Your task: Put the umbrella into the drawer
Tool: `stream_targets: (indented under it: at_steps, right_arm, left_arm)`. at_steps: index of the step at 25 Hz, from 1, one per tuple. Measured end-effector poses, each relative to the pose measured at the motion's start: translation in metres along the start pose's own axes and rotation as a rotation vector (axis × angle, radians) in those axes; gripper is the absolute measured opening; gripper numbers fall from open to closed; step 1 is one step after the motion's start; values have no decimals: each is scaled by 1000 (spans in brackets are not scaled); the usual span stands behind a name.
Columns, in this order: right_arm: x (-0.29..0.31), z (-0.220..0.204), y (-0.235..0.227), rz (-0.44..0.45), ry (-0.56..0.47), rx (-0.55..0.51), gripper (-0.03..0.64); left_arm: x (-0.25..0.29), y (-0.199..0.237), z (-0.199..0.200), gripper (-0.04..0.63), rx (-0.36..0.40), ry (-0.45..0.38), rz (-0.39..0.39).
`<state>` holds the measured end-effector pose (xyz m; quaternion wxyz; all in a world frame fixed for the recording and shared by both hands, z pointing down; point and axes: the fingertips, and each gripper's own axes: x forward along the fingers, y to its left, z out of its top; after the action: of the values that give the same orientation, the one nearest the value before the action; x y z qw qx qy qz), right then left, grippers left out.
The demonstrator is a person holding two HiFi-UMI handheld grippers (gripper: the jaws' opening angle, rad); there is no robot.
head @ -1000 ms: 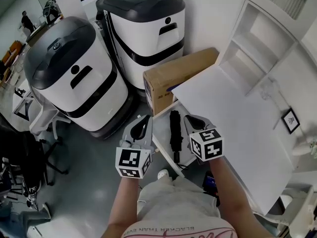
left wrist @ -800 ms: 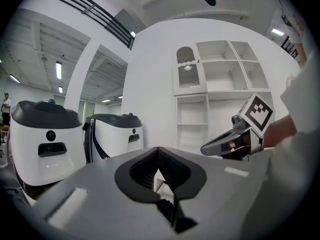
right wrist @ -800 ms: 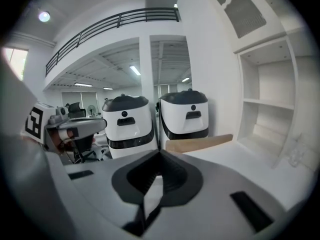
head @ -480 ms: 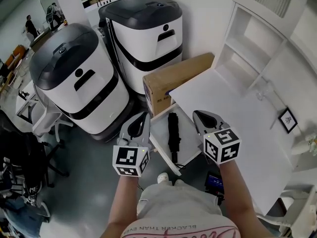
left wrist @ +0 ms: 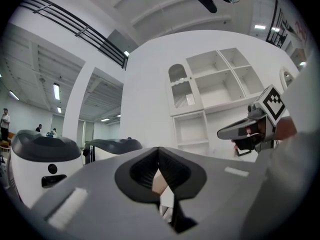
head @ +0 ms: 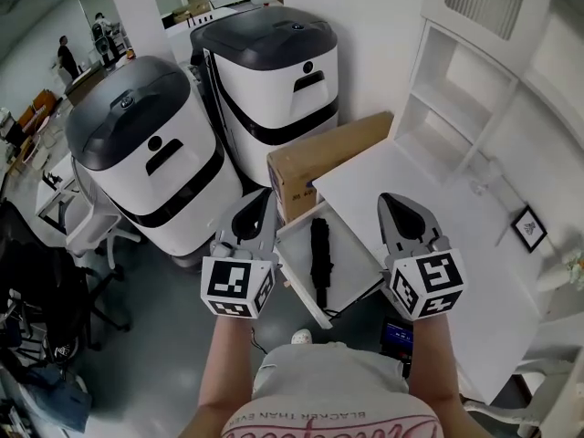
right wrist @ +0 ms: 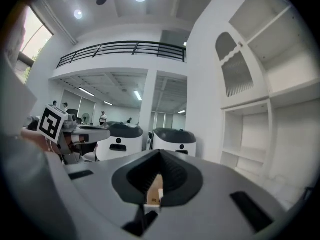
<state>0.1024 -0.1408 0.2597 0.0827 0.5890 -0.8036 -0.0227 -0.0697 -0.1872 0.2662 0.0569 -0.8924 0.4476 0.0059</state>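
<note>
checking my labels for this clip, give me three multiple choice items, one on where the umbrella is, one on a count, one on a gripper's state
1. The umbrella is:
A. held in the left gripper
B. lying in the open drawer
C. held in the right gripper

2. How many big white machines with dark lids are in the head view?
A. one
B. four
C. two

3. The right gripper is:
A. shut and empty
B. shut on the umbrella
C. wide open

Answers:
1 B, it lies flat in the drawer, apart from both grippers.
2 C, two stand side by side.
3 A, the right gripper view shows its jaws together with nothing between them.
</note>
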Motion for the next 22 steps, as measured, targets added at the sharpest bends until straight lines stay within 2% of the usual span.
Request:
stream_targets:
  at_steps: [10, 16, 22]
  right_arm:
    - [-39, 60, -30, -105, -163, -50, 8]
    - [-57, 67, -47, -154, -172, -52, 8]
    - [-58, 61, -43, -147, -167, -55, 8]
  left_arm:
    - [-4, 5, 46, 9, 83, -76, 26]
    - [-12, 9, 62, 9, 78, -110, 56]
    - [-14, 6, 67, 9, 86, -117, 60]
